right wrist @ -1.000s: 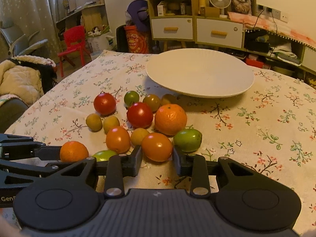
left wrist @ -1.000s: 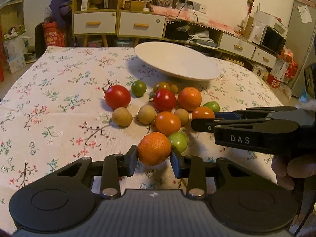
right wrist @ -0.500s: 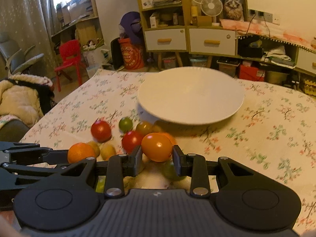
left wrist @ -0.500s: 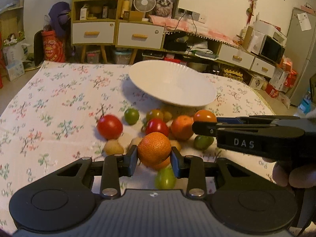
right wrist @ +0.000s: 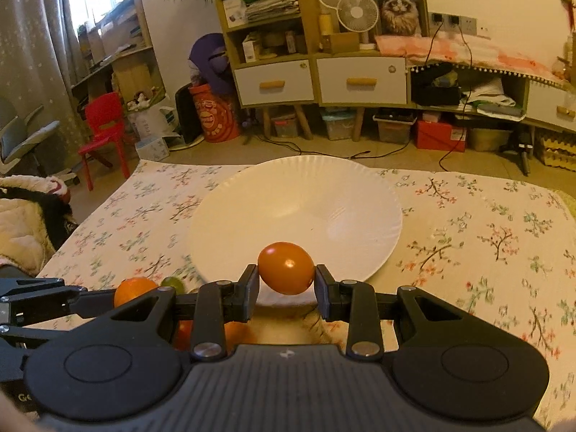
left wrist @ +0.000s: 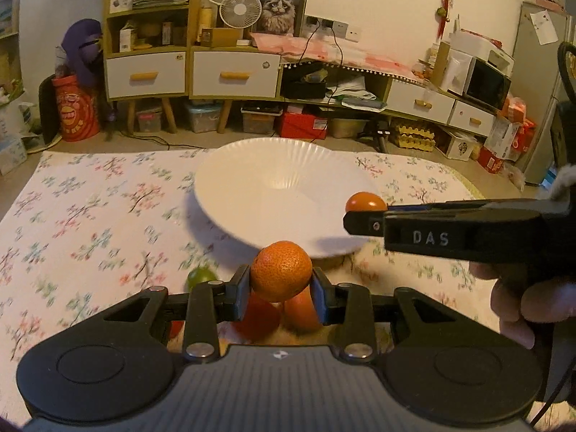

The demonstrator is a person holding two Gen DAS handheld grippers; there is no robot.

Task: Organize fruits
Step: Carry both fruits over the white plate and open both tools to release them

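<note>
Covering the whole table [right wrist: 486,216] is a white cloth printed with small flowering branches, and near its middle sits a wide, shallow white bowl [right wrist: 324,198] with a fluted rim, nothing inside it. At the near edge of that bowl, the left gripper [left wrist: 281,276] is clamped on a rough-skinned orange mandarin [left wrist: 281,270], pinched between the two black pads and held up off the cloth, just short of the bowl's rim. Beside it, the right gripper [right wrist: 286,268] is closed on a smooth orange tomato [right wrist: 286,267], held above the bowl's near rim. From the left wrist view the right gripper enters from the right side with its tomato [left wrist: 365,202] over the bowl's right edge, a hand [left wrist: 529,302] wrapped round its handle. Below the raised grippers, more fruit lies on the cloth in front of the bowl: a small green fruit [left wrist: 201,276] to the left, and red and orange pieces partly hidden behind the fingers.
</note>
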